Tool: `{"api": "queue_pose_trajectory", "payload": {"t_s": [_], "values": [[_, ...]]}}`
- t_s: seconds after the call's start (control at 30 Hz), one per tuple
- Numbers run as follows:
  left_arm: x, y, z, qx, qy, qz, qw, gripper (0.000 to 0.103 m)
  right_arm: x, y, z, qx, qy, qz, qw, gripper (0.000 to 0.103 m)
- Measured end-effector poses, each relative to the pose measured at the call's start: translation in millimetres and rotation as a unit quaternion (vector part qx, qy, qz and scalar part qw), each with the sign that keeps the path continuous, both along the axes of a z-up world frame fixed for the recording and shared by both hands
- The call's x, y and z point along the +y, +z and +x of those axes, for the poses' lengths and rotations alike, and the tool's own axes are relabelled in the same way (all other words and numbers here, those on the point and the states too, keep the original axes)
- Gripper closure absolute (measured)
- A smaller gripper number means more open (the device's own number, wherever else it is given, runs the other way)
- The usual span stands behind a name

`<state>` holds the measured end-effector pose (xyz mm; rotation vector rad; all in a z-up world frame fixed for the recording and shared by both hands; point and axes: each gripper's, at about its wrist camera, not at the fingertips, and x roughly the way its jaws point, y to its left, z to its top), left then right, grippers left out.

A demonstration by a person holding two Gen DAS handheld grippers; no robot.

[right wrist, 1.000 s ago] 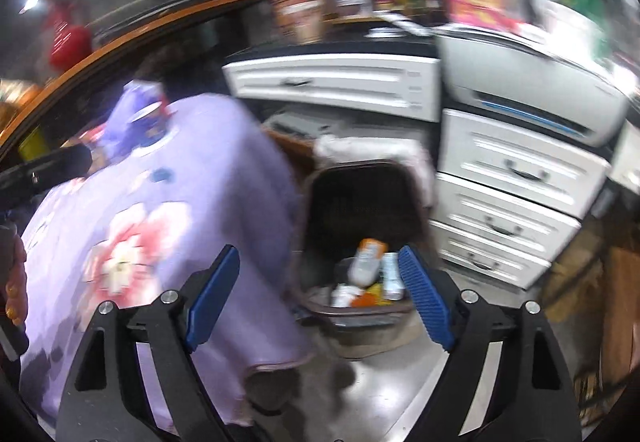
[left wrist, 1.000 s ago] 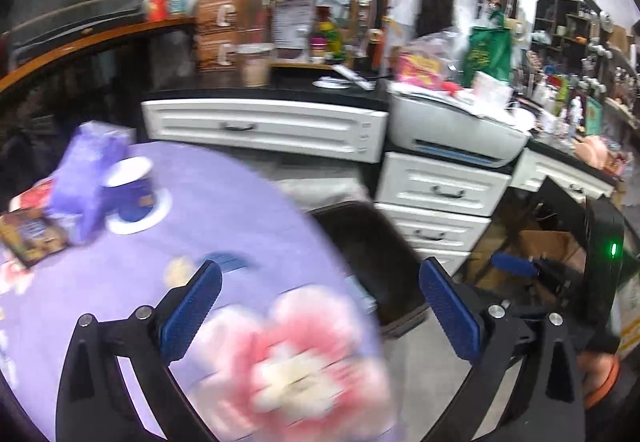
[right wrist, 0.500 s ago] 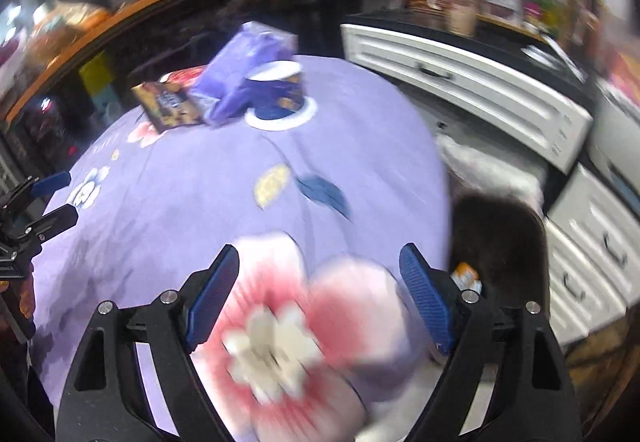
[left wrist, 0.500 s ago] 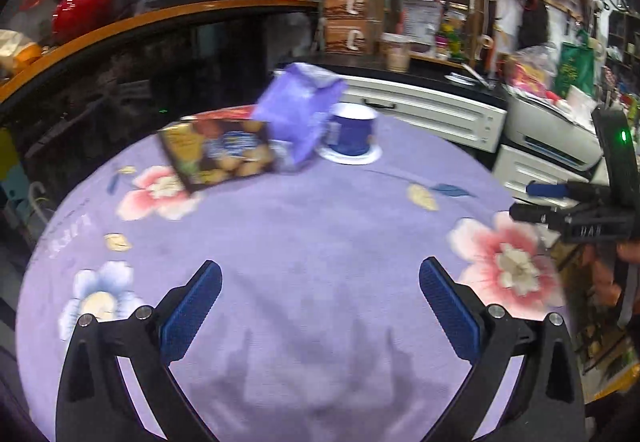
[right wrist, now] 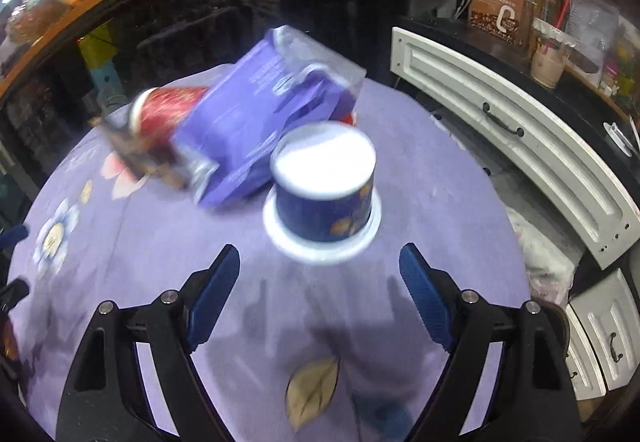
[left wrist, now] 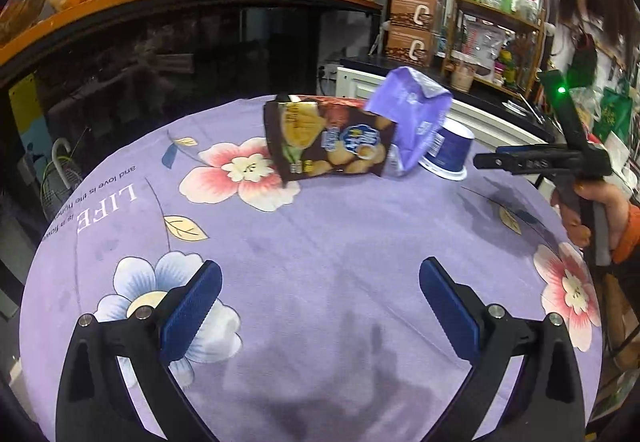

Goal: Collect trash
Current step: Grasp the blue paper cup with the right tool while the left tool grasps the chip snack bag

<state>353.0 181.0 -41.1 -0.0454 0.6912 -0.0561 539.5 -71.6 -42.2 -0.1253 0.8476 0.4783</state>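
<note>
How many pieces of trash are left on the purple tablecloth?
4. A brown snack bag, a purple packet leaning over it, a red cup lying behind the packet, and an upturned blue cup nearest the right gripper. More may be hidden behind them.

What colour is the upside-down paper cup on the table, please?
The upside-down paper cup is dark blue with a white base and rim, clearest in the right wrist view.

Perhaps a small shop: crowded shelves (left wrist: 496, 18), stacked cartons (left wrist: 414, 24).
</note>
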Motion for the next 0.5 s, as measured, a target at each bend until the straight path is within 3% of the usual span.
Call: {"api": "queue_pose_trajectory", "payload": {"t_s": [0.2, 0.5], "values": [[15.0, -4.9, 22.8, 0.011, 0.016, -0.020, 0.9996, 0.005, 23.7, -13.9, 38.9, 0.005, -0.010, -0.035, 0.999, 0.022], [18.6, -4.5, 42.4, -0.004, 0.003, -0.019, 0.9998, 0.005, 35.6, -22.8, 49.9, -0.002, -0.001, -0.044, 0.999, 0.031]]}}
